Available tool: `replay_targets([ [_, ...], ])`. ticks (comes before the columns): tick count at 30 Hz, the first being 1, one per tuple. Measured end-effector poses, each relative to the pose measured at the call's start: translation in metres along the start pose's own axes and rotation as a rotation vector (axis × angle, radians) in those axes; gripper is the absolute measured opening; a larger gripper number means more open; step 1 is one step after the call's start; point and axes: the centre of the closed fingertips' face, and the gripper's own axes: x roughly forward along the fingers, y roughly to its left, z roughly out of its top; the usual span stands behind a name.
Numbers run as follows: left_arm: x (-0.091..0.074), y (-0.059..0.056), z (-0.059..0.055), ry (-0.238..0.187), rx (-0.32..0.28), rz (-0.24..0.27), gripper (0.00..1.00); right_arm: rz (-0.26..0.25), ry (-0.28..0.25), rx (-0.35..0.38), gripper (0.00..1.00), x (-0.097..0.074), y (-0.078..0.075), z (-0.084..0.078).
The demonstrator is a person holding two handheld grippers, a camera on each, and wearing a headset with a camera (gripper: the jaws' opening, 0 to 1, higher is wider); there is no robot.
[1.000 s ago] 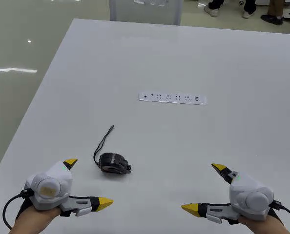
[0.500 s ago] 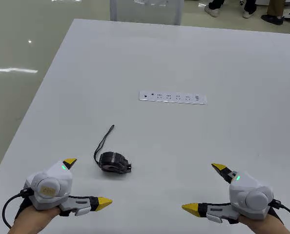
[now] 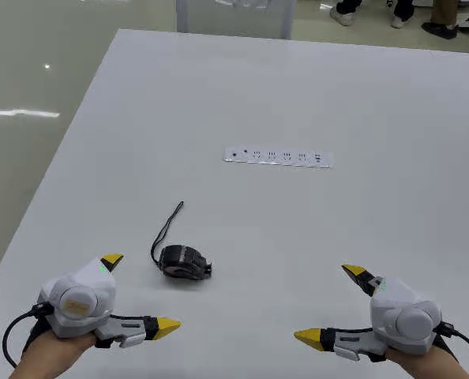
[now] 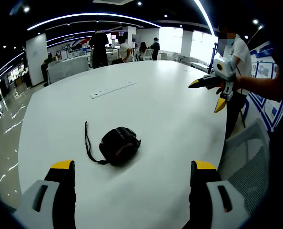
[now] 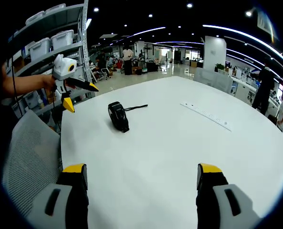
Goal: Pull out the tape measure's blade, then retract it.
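A black tape measure (image 3: 184,262) with a thin black wrist strap (image 3: 166,227) lies on the white table (image 3: 282,95), blade fully in. My left gripper (image 3: 140,292) hovers open near the front left edge, just left of and nearer than the tape measure, not touching it. My right gripper (image 3: 331,305) is open at the front right, well apart from it. In the left gripper view the tape measure (image 4: 118,145) sits ahead between the open jaws, with the right gripper (image 4: 214,93) far off. The right gripper view has the tape measure (image 5: 118,116) ahead and the left gripper (image 5: 78,96) beyond it.
A white power strip (image 3: 278,157) lies flat in the middle of the table, beyond the tape measure. A chair back (image 3: 234,17) stands at the far edge. The table's left edge drops to a shiny floor (image 3: 29,118). People stand in the background.
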Motion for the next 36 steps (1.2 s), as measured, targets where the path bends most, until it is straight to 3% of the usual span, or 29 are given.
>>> replay_targets([
  [36, 0.0026, 0.0056, -0.003, -0.012, 0.007, 0.002, 0.99, -0.003, 0.011, -0.004, 0.98, 0.0, -0.0019, -0.0043],
])
